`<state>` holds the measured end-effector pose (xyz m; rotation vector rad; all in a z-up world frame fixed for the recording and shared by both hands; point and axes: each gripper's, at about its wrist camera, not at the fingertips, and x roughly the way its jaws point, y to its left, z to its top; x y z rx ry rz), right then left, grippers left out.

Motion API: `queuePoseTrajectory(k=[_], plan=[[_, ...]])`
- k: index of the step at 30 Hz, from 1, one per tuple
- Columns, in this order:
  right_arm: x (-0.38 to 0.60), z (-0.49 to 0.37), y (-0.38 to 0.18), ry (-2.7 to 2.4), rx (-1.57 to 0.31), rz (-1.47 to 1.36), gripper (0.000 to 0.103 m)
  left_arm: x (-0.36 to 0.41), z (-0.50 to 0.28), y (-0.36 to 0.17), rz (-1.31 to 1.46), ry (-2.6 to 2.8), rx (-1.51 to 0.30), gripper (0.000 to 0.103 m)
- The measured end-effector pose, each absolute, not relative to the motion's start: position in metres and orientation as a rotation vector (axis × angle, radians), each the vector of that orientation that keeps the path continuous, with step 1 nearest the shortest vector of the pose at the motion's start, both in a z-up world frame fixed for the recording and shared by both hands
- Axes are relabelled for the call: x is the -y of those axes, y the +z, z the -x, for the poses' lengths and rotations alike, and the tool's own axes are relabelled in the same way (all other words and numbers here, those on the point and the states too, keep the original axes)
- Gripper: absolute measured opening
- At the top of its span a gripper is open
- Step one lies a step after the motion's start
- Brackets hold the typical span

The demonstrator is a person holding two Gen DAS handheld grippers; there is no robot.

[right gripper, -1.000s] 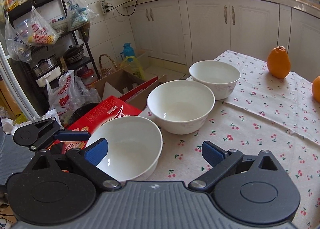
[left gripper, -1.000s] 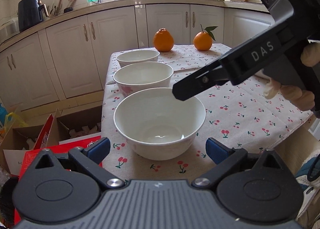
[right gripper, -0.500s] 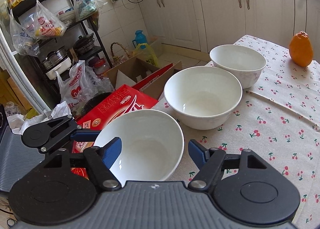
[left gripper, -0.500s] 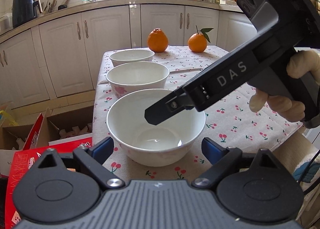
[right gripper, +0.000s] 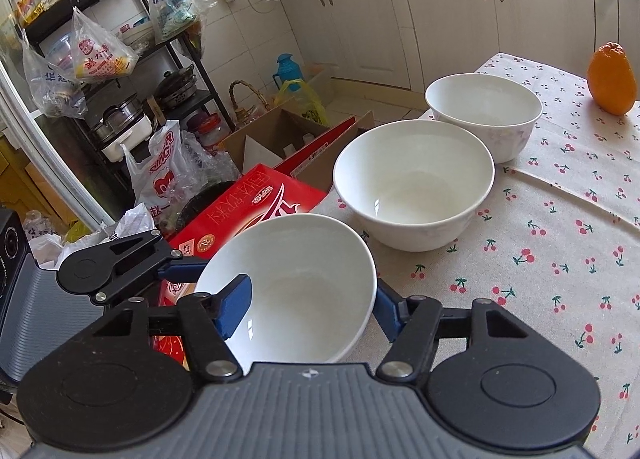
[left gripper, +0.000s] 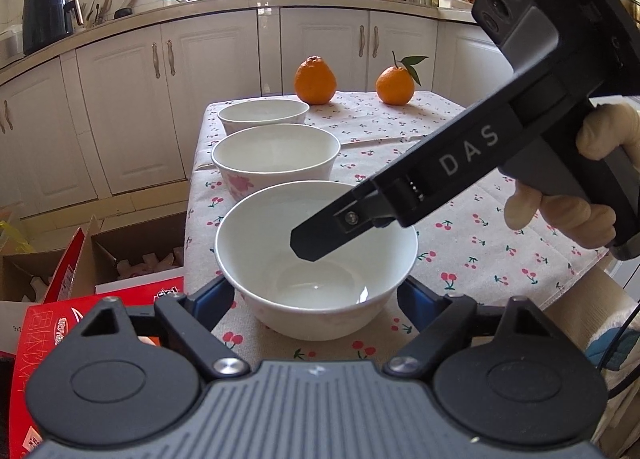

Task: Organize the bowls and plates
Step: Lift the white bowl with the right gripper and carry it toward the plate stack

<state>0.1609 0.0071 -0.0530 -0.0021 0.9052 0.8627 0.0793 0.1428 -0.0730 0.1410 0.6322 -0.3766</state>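
Note:
Three white bowls stand in a row along the table's left edge: near bowl (left gripper: 316, 259) (right gripper: 292, 287), middle bowl (left gripper: 276, 163) (right gripper: 414, 183), far bowl (left gripper: 264, 115) (right gripper: 484, 111). My left gripper (left gripper: 316, 297) is open, one finger on each side of the near bowl's base. My right gripper (right gripper: 310, 309) straddles the near bowl's rim, one finger inside and one outside; its jaws stand apart. In the left wrist view the right gripper (left gripper: 312, 243) reaches into that bowl from the right.
Two oranges (left gripper: 315, 81) (left gripper: 394, 85) sit at the table's far end on the cherry-print cloth (left gripper: 460, 211). A red box (right gripper: 248, 211) and open cartons (left gripper: 132, 255) lie on the floor left of the table. A cluttered rack (right gripper: 120, 71) stands beyond.
My right gripper has come down and forward over the near bowl, its jaws narrowing around the rim. My left gripper has moved in, its fingers now beside the bowl's base.

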Motion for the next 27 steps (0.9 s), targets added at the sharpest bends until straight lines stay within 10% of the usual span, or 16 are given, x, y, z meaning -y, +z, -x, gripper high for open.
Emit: queuePoseTrajectory(k=[27], plan=[[0.084, -0.148, -0.032, 0.721, -0.824, -0.034, 0.07, -0.064, -0.097, -0.054, -0.201, -0.521, -0.602, 0.088]])
